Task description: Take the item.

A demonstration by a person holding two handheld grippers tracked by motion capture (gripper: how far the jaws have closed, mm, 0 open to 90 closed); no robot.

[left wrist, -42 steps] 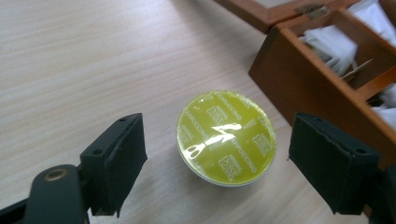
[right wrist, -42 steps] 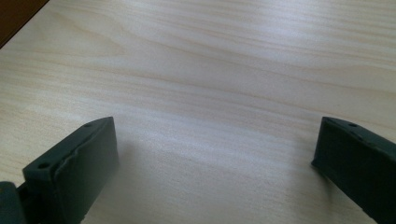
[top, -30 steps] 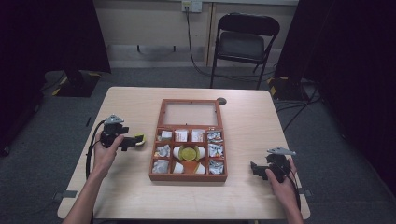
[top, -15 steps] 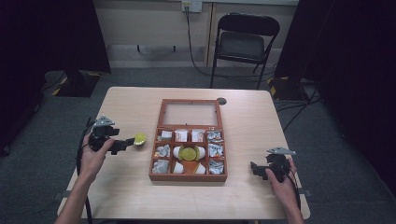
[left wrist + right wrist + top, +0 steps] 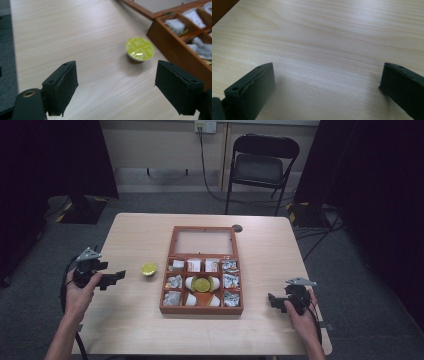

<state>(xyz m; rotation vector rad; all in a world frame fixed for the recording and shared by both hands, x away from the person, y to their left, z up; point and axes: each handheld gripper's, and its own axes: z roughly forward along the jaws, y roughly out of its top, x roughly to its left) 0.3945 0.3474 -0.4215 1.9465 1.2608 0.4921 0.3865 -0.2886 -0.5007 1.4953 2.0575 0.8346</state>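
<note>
1. My left gripper sits near the table's left edge, jaws spread wide and holding nothing, pointing right toward the pod.
2. The yellow-lidded pod stands upright on bare wood, lid up, between that gripper and the wooden box, just beside the box's left wall and apart from both.
3. In the left gripper view the pod lies ahead of the jaws, not between them, so I judge it has been set down, not gripped.
4. The box's near compartments hold white packets; another yellow pod rests in the middle.
5. My right gripper rests low at the near right, jaws wide apart and empty, over plain wood, probably parked clear of the work.
</note>
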